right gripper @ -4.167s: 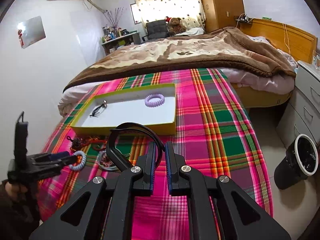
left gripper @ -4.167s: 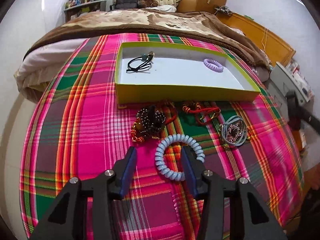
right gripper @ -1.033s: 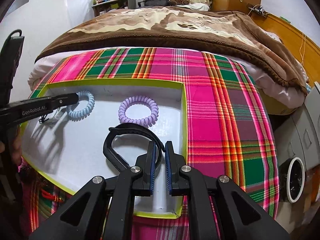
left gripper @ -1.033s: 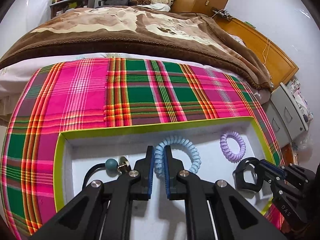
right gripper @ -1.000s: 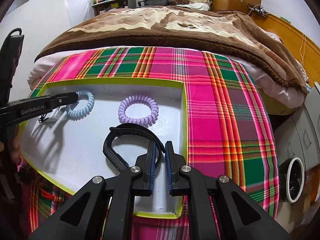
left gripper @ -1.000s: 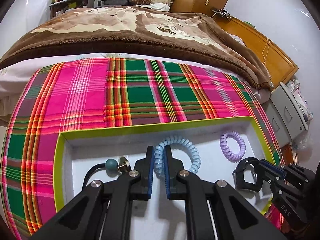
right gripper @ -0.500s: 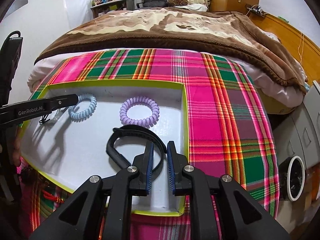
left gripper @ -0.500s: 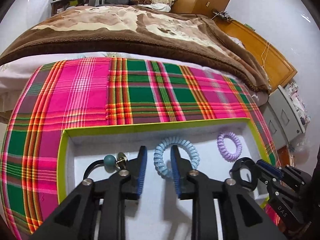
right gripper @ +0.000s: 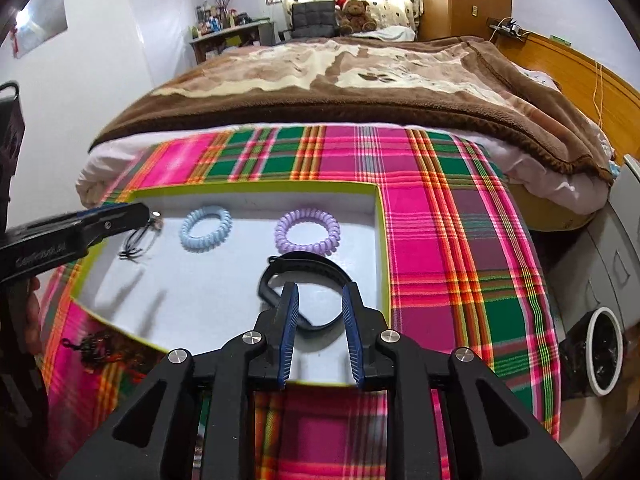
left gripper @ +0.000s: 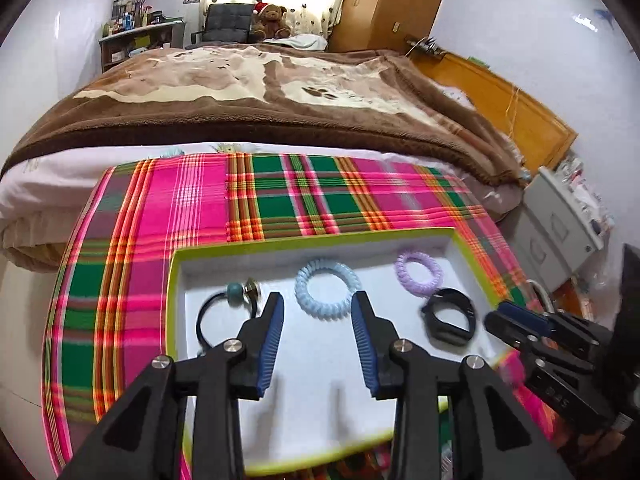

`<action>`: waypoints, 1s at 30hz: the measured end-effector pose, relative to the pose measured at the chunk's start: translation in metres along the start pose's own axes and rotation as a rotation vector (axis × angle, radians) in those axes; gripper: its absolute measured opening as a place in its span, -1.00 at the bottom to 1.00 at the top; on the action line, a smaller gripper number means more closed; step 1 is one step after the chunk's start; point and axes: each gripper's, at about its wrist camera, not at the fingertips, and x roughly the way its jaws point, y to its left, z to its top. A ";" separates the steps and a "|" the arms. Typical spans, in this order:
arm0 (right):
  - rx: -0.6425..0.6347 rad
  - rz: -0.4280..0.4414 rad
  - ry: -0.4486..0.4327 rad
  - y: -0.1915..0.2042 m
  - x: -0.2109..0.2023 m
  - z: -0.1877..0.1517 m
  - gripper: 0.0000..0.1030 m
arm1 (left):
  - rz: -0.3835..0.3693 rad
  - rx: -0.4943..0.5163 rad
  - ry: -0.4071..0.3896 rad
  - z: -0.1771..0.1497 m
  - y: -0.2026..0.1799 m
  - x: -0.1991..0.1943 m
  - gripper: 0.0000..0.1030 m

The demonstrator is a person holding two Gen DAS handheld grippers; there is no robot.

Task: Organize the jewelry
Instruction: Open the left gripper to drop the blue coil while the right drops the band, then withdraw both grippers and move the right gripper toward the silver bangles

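A white tray with a lime-green rim [left gripper: 172, 280] [right gripper: 382, 240] lies on the plaid cloth. In it lie a light blue coil bracelet [left gripper: 327, 289] [right gripper: 206, 228], a purple coil bracelet [left gripper: 418, 273] [right gripper: 307, 231], a black band [left gripper: 450, 321] [right gripper: 304, 276] and a black cord with a teal bead [left gripper: 234, 294] [right gripper: 138, 240]. My left gripper [left gripper: 318, 308] is open and empty, just short of the blue bracelet. My right gripper [right gripper: 318, 300] is open and empty, its fingers above the black band's near side.
Beaded bracelets and red cord pieces [right gripper: 94, 350] lie on the cloth at the tray's near left corner. A brown blanket [right gripper: 360, 92] covers the bed beyond. A grey cabinet [left gripper: 560, 216] and a black bin [right gripper: 600, 356] stand at the right.
Both grippers have opened and drawn back. The left let go of the blue coil bracelet and the right let go of the black band; both now lie in the tray.
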 end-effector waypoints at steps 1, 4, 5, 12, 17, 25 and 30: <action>0.002 0.007 -0.007 0.000 -0.003 -0.002 -0.55 | 0.012 0.002 -0.006 -0.003 0.000 -0.005 -0.29; 0.012 0.027 -0.025 0.002 -0.014 -0.008 -0.55 | 0.022 -0.001 -0.020 -0.016 0.003 -0.021 -0.28; 0.015 0.038 -0.032 0.002 -0.017 -0.011 -0.55 | 0.010 -0.015 -0.024 -0.021 0.005 -0.026 -0.28; 0.003 0.116 -0.041 0.011 -0.032 -0.030 -0.54 | 0.013 -0.067 -0.053 -0.052 0.013 -0.055 -0.26; -0.017 0.227 -0.017 0.020 -0.032 -0.044 -0.54 | 0.027 -0.078 -0.061 -0.073 0.019 -0.069 -0.24; -0.068 0.314 0.009 0.042 -0.031 -0.063 -0.54 | 0.018 -0.152 -0.059 -0.104 0.035 -0.083 -0.24; -0.132 0.344 0.025 0.063 -0.034 -0.075 -0.53 | 0.018 -0.174 -0.057 -0.115 0.043 -0.085 -0.23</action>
